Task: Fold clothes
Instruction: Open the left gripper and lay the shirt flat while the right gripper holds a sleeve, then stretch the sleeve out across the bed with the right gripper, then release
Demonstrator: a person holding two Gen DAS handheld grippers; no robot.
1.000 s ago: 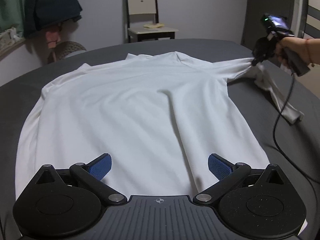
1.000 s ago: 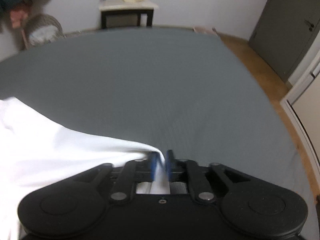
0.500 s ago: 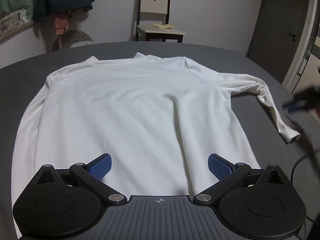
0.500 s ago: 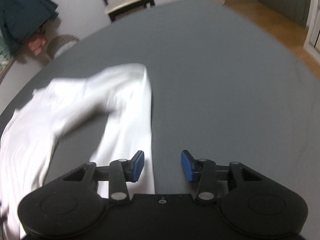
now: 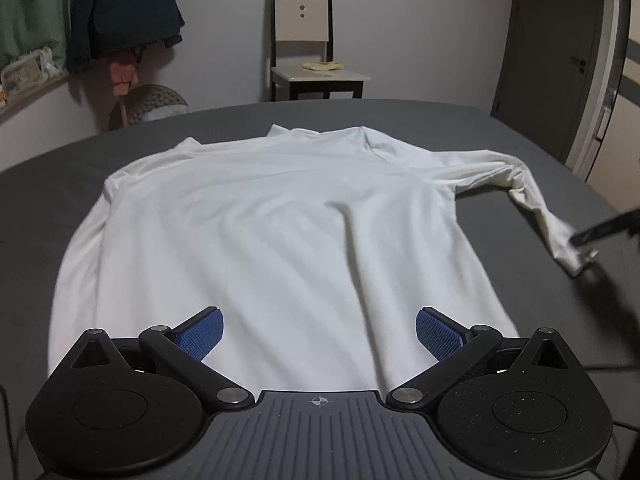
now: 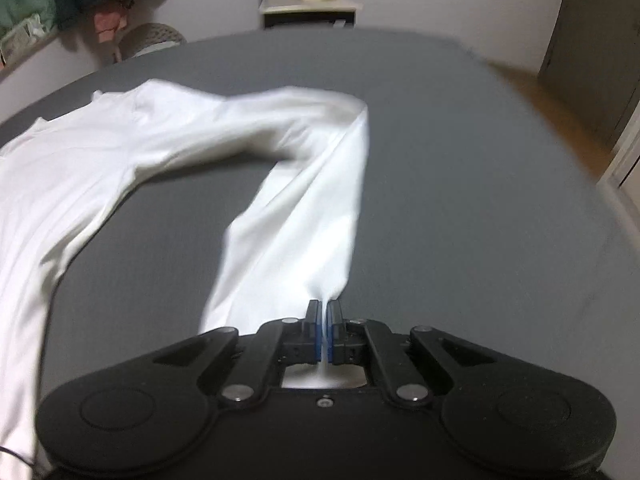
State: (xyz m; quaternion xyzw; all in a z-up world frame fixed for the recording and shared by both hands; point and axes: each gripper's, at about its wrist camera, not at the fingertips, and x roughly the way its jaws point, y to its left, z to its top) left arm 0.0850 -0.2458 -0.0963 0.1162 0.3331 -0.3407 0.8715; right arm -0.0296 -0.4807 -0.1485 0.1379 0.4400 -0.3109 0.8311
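A: Lying flat on the grey bed (image 5: pixel 520 128), the white shirt (image 5: pixel 280 232) has its sleeve cuff (image 6: pixel 320 280) pinched by the right hand-held gripper (image 6: pixel 324 320); the left hand-held gripper (image 5: pixel 320 332) gapes empty.

B: Risk?

A: Thin fabric might slip free, or tugging could wrinkle the body.

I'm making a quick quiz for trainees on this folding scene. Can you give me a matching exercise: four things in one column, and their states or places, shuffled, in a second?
Things:
1. left tool
2. right tool
3. white shirt
4. chair

States or places:
A. spread flat on the grey bed
B. shut on the sleeve cuff
C. against the far wall
D. open, holding nothing

Pairs: 1-D, 2-B, 3-A, 4-C
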